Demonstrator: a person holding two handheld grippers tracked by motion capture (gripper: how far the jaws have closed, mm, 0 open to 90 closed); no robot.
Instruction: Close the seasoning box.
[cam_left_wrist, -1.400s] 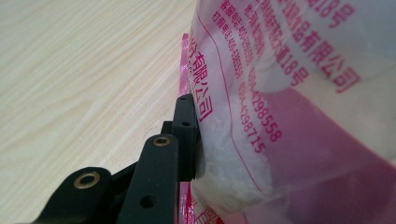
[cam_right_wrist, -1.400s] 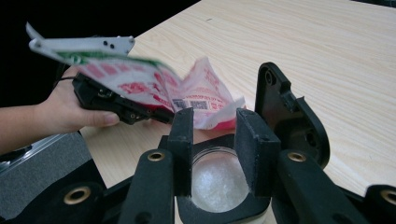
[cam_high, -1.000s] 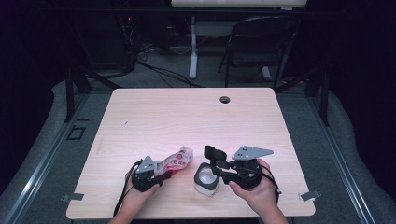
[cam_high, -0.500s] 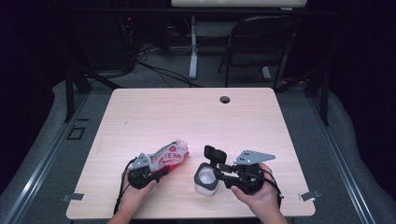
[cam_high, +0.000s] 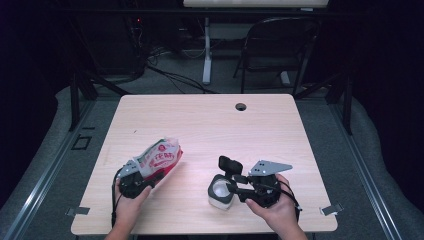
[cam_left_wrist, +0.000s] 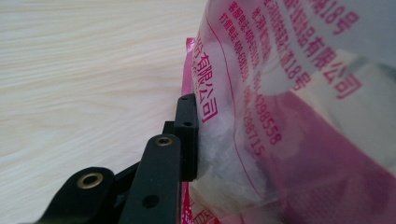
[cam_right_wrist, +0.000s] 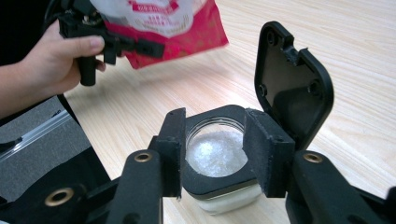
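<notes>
A red and white bag (cam_high: 160, 156) of white granules hangs tilted above the table's front left, with my left gripper (cam_high: 147, 176) shut on its lower end. In the left gripper view one black finger (cam_left_wrist: 187, 135) presses into the bag (cam_left_wrist: 289, 116); the other is hidden behind it. A square jar (cam_right_wrist: 215, 151) of white crystals stands on the table, its black flip lid (cam_right_wrist: 292, 84) raised. My right gripper (cam_right_wrist: 215, 140) straddles the jar's black collar; its jaws have just been opening and the pads stand close beside the jar (cam_high: 219, 200).
The light wooden table (cam_high: 210, 125) has a cable hole (cam_high: 241, 106) near its far edge. A folding chair (cam_high: 280, 45) and a desk leg stand behind it. A person's hand (cam_right_wrist: 51, 65) holds the left gripper (cam_right_wrist: 135, 46) beyond the jar.
The left hand has carried the bag up and to the left, away from the jar. The right hand has stayed at the jar.
</notes>
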